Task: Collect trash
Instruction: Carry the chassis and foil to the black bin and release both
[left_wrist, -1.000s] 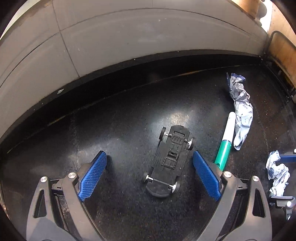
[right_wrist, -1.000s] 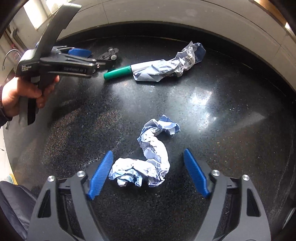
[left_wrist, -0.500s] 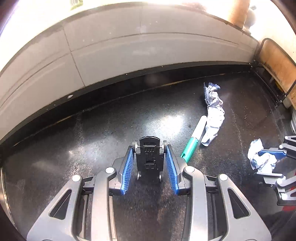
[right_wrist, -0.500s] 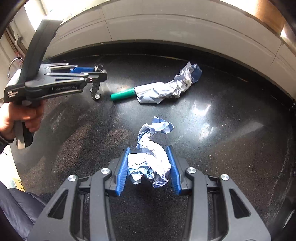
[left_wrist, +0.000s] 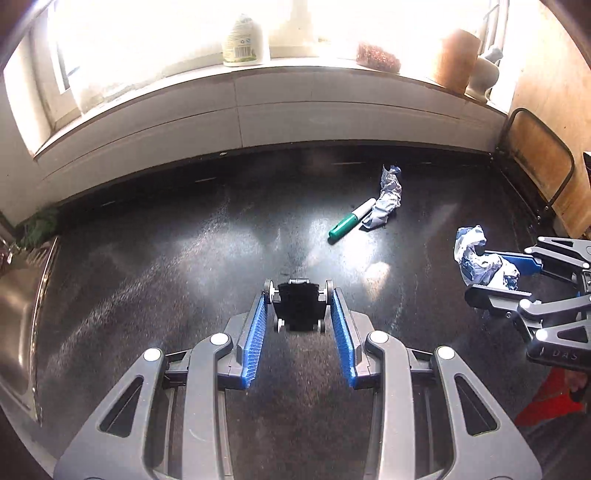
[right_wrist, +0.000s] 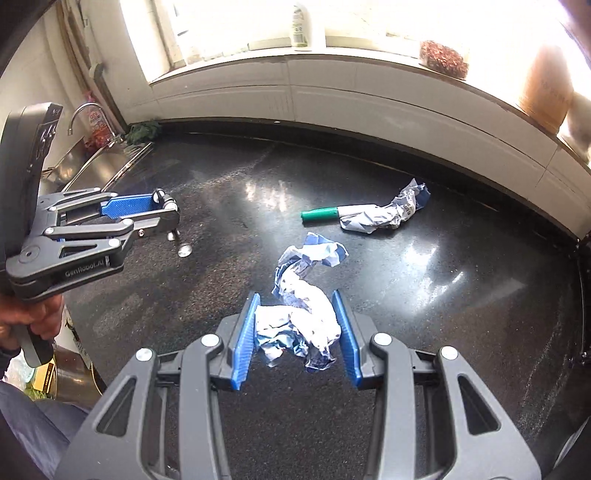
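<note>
**Both claws loaded, lifted off the desk**

Left claw clamps a black toy car; right claw clamps crumpled paper. Both closed within the last second. Dark desk: wall at 12 o'clock, sink at 9, rack at 2. Second paper wad touches a green marker at 1 o'clock; the middle lies open.

Glossy black counter beneath a bright window, steel sink leftward.

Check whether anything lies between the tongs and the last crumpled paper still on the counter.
A green marker lies against that crumpled paper on its left end. Besides, both tongs are full: the left grips a toy car, the right another paper wad.
</note>
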